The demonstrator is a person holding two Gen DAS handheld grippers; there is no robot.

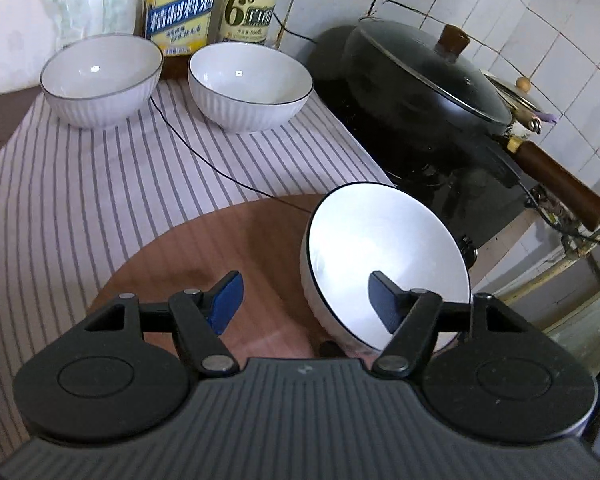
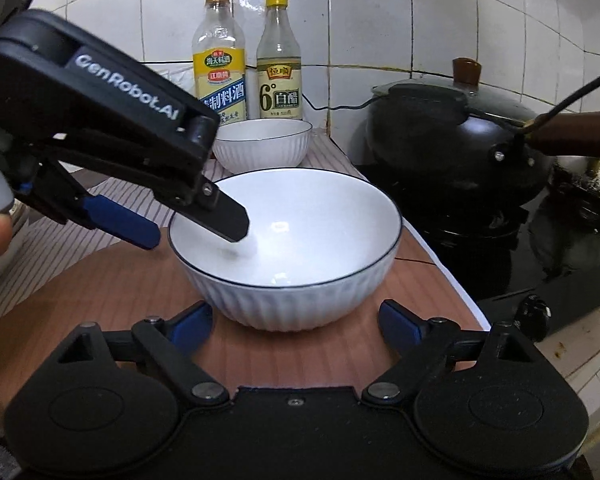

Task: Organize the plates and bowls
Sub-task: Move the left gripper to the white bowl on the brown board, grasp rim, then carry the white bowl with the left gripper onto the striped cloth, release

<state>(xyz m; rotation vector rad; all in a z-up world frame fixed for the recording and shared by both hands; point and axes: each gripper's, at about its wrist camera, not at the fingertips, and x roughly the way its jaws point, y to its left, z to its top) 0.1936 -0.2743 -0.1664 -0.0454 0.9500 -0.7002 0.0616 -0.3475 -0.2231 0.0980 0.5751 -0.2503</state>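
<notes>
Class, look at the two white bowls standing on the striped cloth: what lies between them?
Left wrist view: between the left bowl and right bowl lies striped cloth, crossed by a thin black cable.

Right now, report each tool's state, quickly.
Left tool: open, straddling the rim of the white ribbed bowl with dark rim, not clamping it.
Right tool: open, holding nothing.

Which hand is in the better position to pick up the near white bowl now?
Probably the left. The left tongs already straddle the rim of the near white ribbed bowl, with one finger inside and the other outside. The right tongs stand open in front of it, around nothing.
</notes>
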